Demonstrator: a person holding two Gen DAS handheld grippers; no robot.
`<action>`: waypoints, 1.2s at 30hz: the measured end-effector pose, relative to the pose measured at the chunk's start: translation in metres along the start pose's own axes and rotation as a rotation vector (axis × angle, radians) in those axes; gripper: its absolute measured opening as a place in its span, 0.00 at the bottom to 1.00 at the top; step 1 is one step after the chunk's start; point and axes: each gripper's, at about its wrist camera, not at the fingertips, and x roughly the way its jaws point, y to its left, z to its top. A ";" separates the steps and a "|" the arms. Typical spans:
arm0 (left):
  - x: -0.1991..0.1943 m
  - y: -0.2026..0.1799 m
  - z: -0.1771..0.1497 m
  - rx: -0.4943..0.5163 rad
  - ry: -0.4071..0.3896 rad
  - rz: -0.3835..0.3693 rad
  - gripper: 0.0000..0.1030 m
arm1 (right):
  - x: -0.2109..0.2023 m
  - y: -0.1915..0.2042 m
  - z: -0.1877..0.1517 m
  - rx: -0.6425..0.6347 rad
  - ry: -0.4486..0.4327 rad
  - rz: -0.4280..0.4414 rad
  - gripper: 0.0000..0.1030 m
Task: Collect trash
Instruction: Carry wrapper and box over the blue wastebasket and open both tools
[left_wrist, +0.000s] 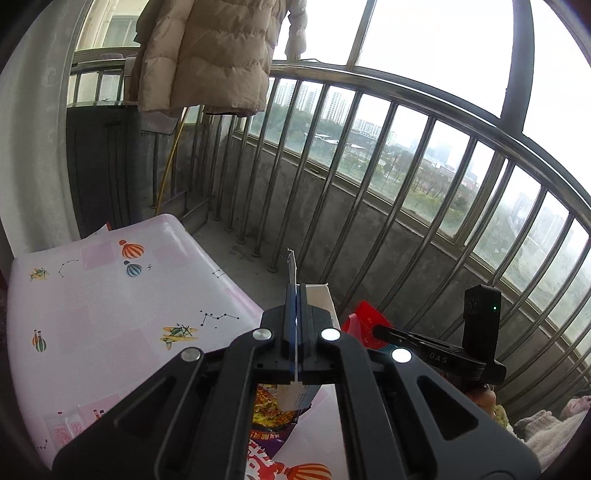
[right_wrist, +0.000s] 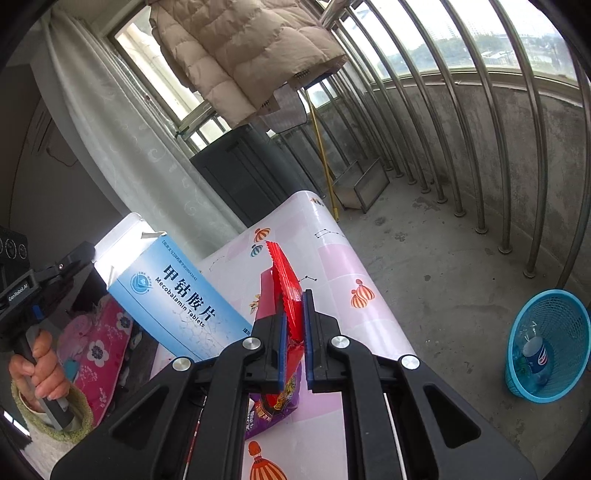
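My left gripper (left_wrist: 296, 295) is shut on the flap of a blue-and-white medicine box (left_wrist: 321, 299), held up above the table; the box shows large in the right wrist view (right_wrist: 173, 295). My right gripper (right_wrist: 294, 306) is shut on a red snack wrapper (right_wrist: 284, 280), lifted over the table; the wrapper also shows in the left wrist view (left_wrist: 364, 317). A purple snack bag (right_wrist: 275, 410) lies on the table under the grippers. A blue mesh trash basket (right_wrist: 546, 343) stands on the floor at right with a blue bottle (right_wrist: 535, 356) inside.
The table (left_wrist: 110, 314) has a pink balloon-print cover with small sachets (left_wrist: 64, 432) at its near left. Metal balcony railing (left_wrist: 369, 166) curves around. A beige down jacket (left_wrist: 207, 55) hangs above. A dark cabinet (right_wrist: 240, 177) and yellow broomstick (right_wrist: 323, 155) stand beyond.
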 end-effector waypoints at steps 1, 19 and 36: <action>0.004 -0.007 0.002 0.011 0.003 -0.008 0.00 | -0.006 -0.005 0.002 0.006 -0.014 -0.010 0.08; 0.255 -0.207 -0.023 0.222 0.311 -0.267 0.00 | -0.106 -0.217 -0.007 0.322 -0.167 -0.480 0.08; 0.447 -0.285 -0.157 0.317 0.698 -0.248 0.49 | -0.023 -0.407 -0.059 0.593 0.050 -0.747 0.40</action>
